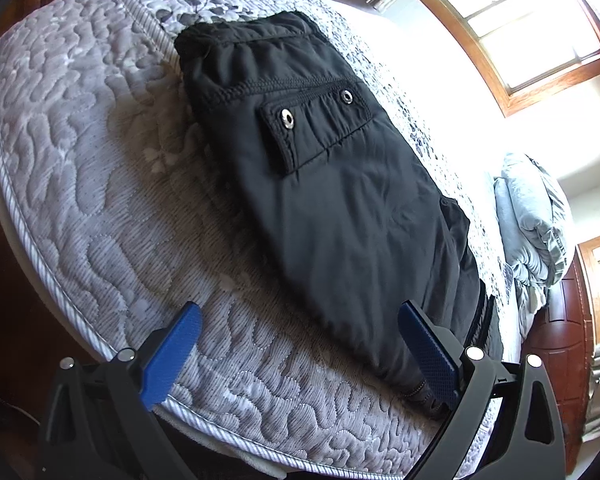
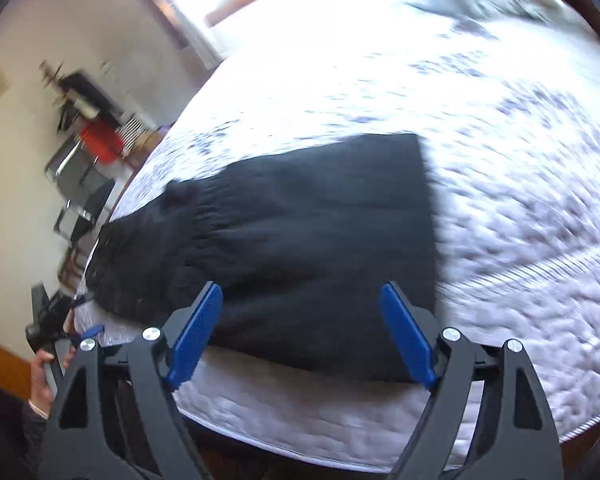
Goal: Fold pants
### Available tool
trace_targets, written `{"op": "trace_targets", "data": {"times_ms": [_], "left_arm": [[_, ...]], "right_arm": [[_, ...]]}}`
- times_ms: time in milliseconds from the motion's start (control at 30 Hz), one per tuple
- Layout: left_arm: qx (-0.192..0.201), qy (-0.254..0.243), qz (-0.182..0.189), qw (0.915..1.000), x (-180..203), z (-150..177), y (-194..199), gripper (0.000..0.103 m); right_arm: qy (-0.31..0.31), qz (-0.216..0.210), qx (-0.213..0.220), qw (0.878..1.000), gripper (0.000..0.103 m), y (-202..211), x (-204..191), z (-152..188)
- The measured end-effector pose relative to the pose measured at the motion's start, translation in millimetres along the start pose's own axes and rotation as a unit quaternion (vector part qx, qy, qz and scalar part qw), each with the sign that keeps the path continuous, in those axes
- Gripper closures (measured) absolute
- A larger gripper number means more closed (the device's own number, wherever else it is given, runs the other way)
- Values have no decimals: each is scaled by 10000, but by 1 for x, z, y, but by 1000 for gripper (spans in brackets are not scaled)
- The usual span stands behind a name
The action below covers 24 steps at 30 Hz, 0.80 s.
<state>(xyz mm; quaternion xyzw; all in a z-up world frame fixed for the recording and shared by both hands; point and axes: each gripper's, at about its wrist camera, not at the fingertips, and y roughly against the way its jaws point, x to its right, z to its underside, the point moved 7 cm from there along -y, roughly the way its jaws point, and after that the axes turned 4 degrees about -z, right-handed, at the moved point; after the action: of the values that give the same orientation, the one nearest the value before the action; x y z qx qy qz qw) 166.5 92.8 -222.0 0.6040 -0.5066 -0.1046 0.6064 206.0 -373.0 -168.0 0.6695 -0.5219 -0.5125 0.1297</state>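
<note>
Black pants (image 1: 320,184) lie folded into a long bundle on the quilted mattress (image 1: 100,160), with a snap pocket flap facing up. My left gripper (image 1: 300,344) is open at the mattress's near edge, its right finger (image 1: 428,348) beside the bundle's near end and nothing pinched. In the blurred right wrist view the pants (image 2: 300,220) show as a dark slab on the mattress (image 2: 520,240). My right gripper (image 2: 300,300) hangs open over their near edge, with no cloth between the pads. A hand (image 2: 40,368) holds the left gripper at that view's far left.
A pile of pale blue bedding (image 1: 536,220) sits at the far right of the bed, next to a dark wooden bed end (image 1: 560,340). Bright windows (image 1: 540,28) stand behind. Chairs and a red object (image 2: 100,140) are beyond the bed's left side.
</note>
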Motion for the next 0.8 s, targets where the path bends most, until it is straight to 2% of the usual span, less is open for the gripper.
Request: {"op": "trace_targets", "data": {"times_ms": [133,200,367,433,500,533,567,600,633,667,733,800], "left_arm": [[-67,-44,-74,9999,5,5,-6,4],[-50,-96,-128,9999,7,7,-7,4],[-68,-143,-198,9997,14,10,-6,4],[-72,-201,-240,9995,17,11,-6,4],[-75,-253,-288,9992,20,11,-7,4],[-78,-262,-296,9992,21,12,-8,4],[-87,-267,-296,9992,22,12,-8,4],[-104,-266,-297,9992,23,13,-10,4],[-114,-260,-292,9992,24,13,-10,4],[-118,-255,-283,9992,26,14,-12,4],[-122,-259,-279,9992,27,16,-15,4],[-128,-264,-282,9992,30,18,-20,4]], "right_arm": [[-613,32,-172,9980,21,1,60,2],[-790,-155,-349,9961,21,-8,76,8],[-1364,-1061,-620,9830,20,-40,83,20],[-1359,-1121,-631,9823,15,-51,83,24],[-1153,-1106,-566,9855,17,-56,77,23],[-1105,-1165,-578,9853,36,-57,73,22],[-1134,-1316,-618,9829,45,-58,69,20],[-1153,-1255,-601,9835,50,-57,69,17],[-1008,-1224,-550,9858,64,-53,66,13],[-888,-1192,-470,9878,74,-48,64,8],[-883,-1279,-283,9874,82,-35,60,-2],[-789,-1195,-82,9897,83,-22,56,-9]]}}
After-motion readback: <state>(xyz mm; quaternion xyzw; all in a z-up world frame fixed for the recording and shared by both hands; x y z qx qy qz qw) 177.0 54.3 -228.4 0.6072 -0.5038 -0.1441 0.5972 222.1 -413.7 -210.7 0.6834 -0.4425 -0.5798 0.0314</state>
